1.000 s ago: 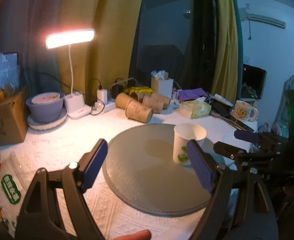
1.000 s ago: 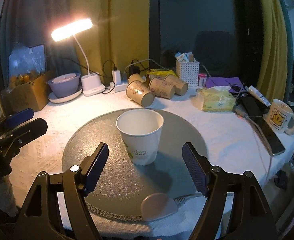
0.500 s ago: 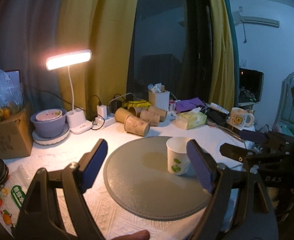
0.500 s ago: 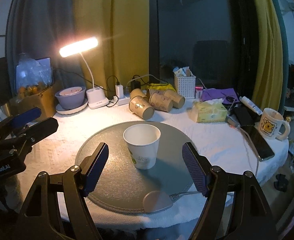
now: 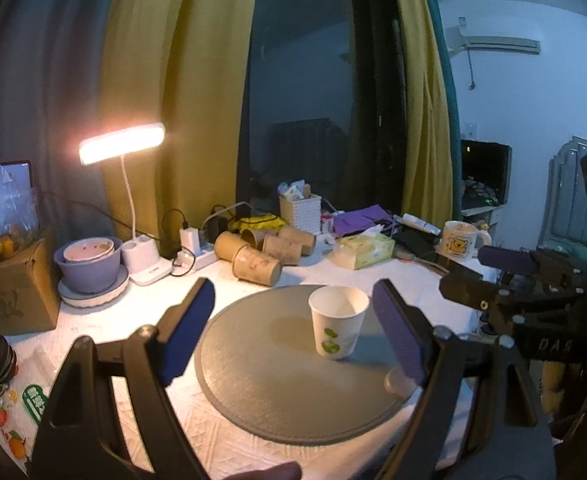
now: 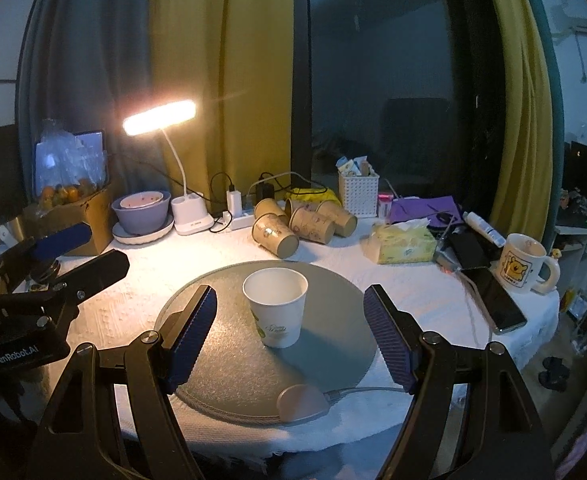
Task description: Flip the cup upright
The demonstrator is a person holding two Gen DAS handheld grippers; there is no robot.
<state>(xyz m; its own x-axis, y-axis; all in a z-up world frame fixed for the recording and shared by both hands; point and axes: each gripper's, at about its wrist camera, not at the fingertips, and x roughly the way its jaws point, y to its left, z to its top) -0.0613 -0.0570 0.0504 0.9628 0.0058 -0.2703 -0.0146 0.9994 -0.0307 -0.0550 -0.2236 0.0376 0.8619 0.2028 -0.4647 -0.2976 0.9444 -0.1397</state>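
Note:
A white paper cup with a green print stands upright, mouth up, on the round grey mat; it also shows in the right wrist view on the mat. My left gripper is open and empty, held back from the cup. My right gripper is open and empty, with the cup beyond its fingertips and between their lines. Each gripper shows in the other's view, the right and the left.
Several brown paper cups lie on their sides at the back. A lit desk lamp, purple bowl, cardboard box, tissue box, phone and mug ring the mat. A small pink disc sits at the mat's front edge.
Both grippers have pulled back and up from the cup, which looks smaller and farther now. The cup stays upright in place on the mat.

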